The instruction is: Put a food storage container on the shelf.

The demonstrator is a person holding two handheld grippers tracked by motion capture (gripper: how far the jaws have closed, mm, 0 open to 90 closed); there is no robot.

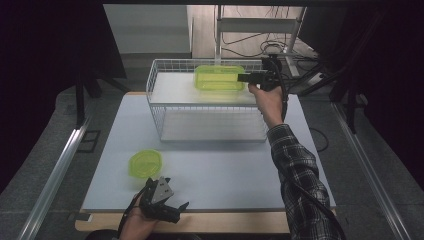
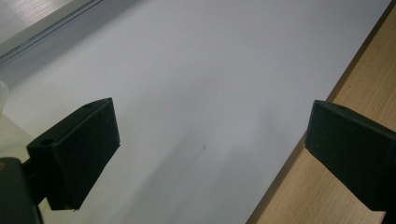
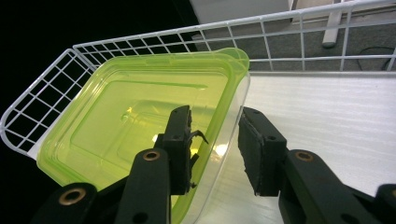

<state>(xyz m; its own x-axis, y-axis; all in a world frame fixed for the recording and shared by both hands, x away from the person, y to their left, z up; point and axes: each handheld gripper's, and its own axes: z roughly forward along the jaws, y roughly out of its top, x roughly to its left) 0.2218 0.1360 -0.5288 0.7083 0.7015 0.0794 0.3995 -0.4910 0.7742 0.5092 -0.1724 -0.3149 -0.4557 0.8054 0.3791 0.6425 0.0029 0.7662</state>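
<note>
Thin green plastic, the container on the wire rack's top shelf looks light, slippery; right gripper jaws straddle its rim unclenched, left gripper jaws spread, empty.

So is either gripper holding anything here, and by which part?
Nothing is gripped. The right gripper straddles the green container's side wall, pads apart from it; the left gripper is open.

From my seat, the green box runs off the bottom edge in the right gripper view. One black pad hides part of its near wall, and I can't tell if it touches.
</note>
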